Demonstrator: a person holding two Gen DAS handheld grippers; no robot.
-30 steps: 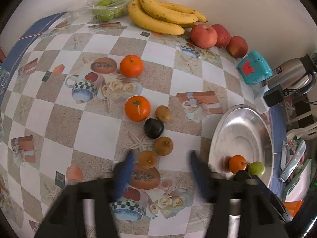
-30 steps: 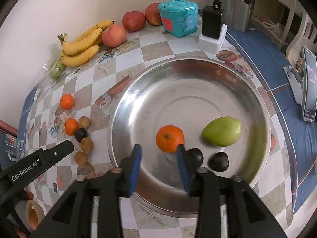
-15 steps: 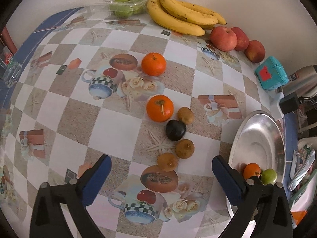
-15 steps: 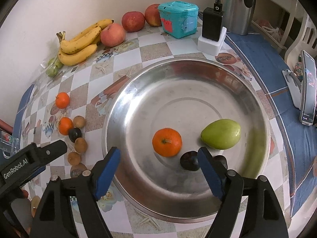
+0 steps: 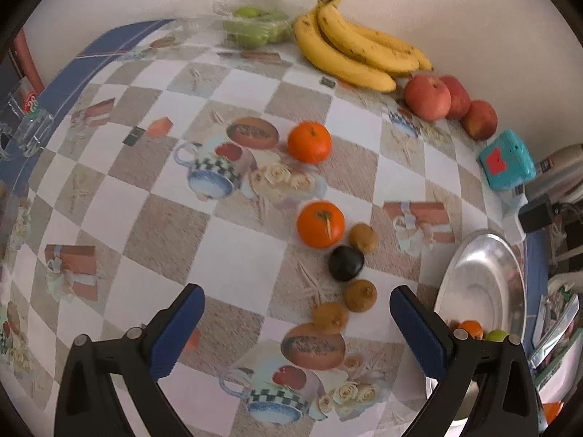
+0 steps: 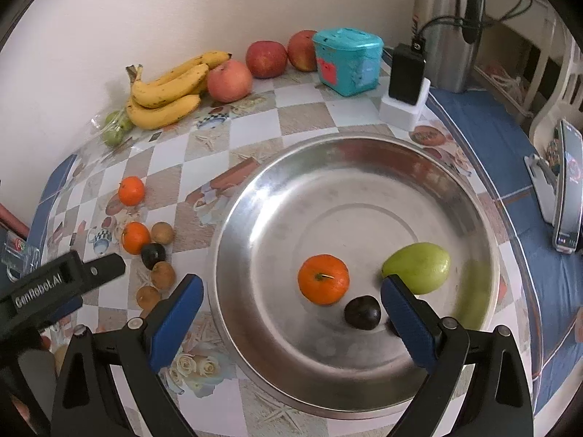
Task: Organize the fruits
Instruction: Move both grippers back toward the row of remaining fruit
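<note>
Left wrist view: left gripper [image 5: 297,300] spread wide, empty, above small brown fruits [image 5: 360,295] clustered near dark plum [image 5: 345,263]; risk of nudging neighbours, rolling them off. Right gripper [image 6: 291,291] opening, empty, over steel tray [image 6: 277,196] holding orange [image 6: 323,278], pear [image 6: 417,267].

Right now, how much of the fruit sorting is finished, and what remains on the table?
Done: the steel plate holds an orange, a green fruit and a dark fruit.

In hand: nothing. The left gripper stands open; the right gripper's jaws are opening, gripping nothing.

Left: two oranges, three brown fruits, one dark fruit, bananas and apples.
</note>
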